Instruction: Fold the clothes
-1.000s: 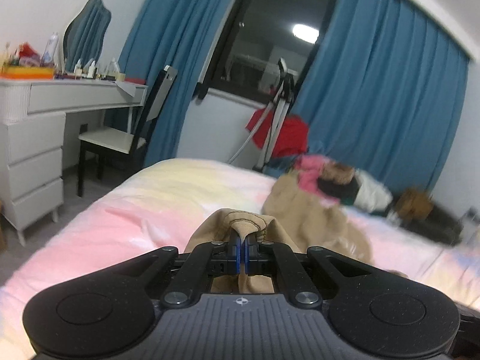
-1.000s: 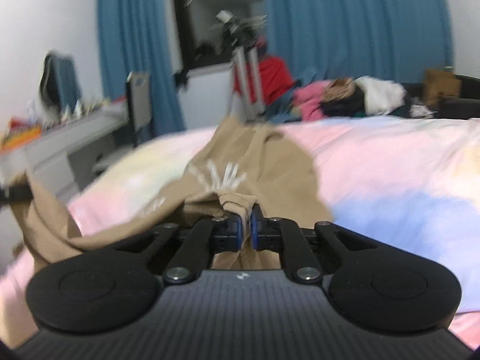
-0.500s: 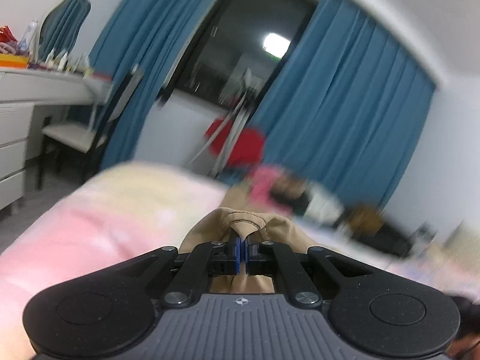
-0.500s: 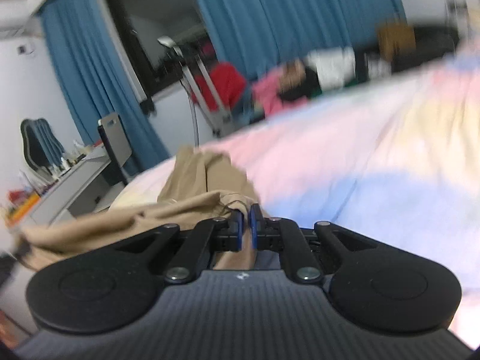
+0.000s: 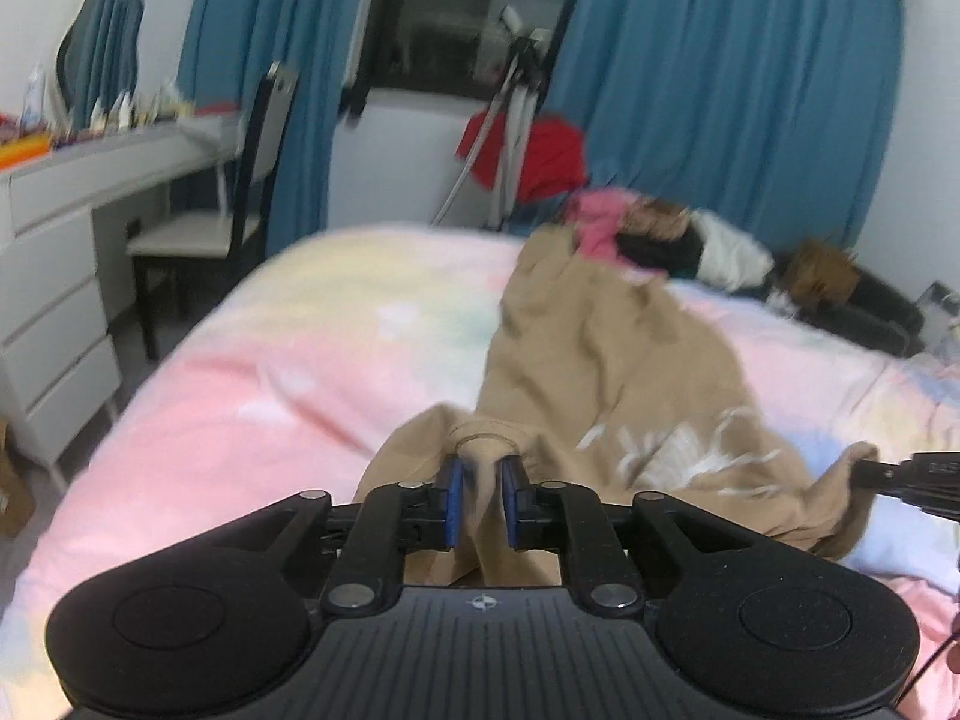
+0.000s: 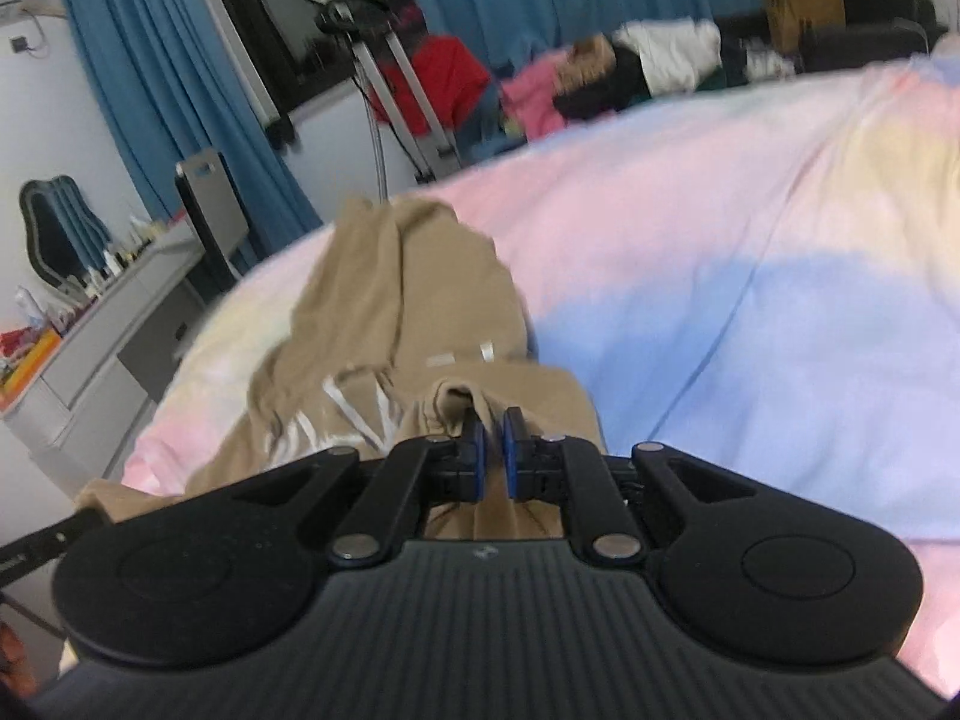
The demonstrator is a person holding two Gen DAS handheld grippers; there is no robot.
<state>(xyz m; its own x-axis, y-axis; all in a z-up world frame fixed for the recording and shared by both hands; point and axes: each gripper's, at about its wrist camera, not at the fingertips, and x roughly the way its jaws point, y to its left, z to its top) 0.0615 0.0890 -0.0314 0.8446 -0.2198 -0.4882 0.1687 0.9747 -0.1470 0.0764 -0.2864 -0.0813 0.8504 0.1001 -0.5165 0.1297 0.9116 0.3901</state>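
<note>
A tan garment with white print (image 5: 606, 360) lies stretched across the pastel bedspread (image 5: 288, 372). My left gripper (image 5: 478, 480) has its blue pads slightly parted with a fold of the tan cloth still between them. My right gripper (image 6: 490, 447) also has its pads slightly parted around a bunched edge of the same garment (image 6: 390, 300). The right gripper's tip shows at the right edge of the left wrist view (image 5: 900, 471), touching the cloth's other corner.
A pile of clothes (image 5: 660, 234) lies at the far end of the bed. A white dresser (image 5: 54, 276) and a chair (image 5: 228, 210) stand to the left. A stand with a red garment (image 5: 534, 150) is by the blue curtains.
Both grippers' pads have parted from fully shut to a small gap. The garment has come down from being lifted and now lies spread on the bed.
</note>
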